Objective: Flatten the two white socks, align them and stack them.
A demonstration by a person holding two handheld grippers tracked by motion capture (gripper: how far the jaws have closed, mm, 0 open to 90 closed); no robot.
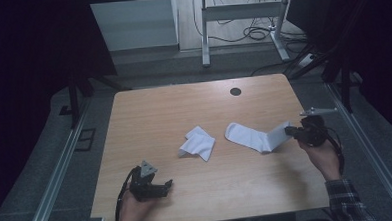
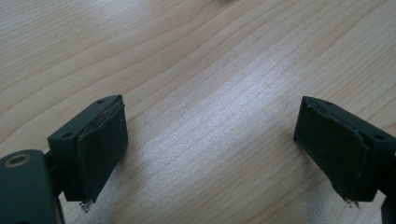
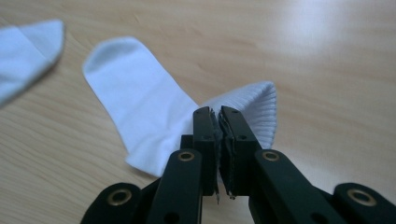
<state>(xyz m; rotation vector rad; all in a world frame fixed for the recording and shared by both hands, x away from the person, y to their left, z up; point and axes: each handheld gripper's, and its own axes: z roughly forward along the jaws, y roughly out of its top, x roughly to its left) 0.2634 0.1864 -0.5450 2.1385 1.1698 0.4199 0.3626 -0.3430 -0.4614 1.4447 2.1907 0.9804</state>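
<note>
Here, right gripper [image 3: 219,116] jaws pinch sock [image 3: 135,98] — cuff.

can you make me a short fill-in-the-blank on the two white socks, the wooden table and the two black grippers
1. The right gripper has its jaws ____ on the ribbed cuff of the long white sock.
2. The left gripper hovers over bare wood with its jaws ____.
3. The folded white sock lies on the light wooden table to the ____ of the long sock in the high view.

Missing words: shut; open; left
</note>
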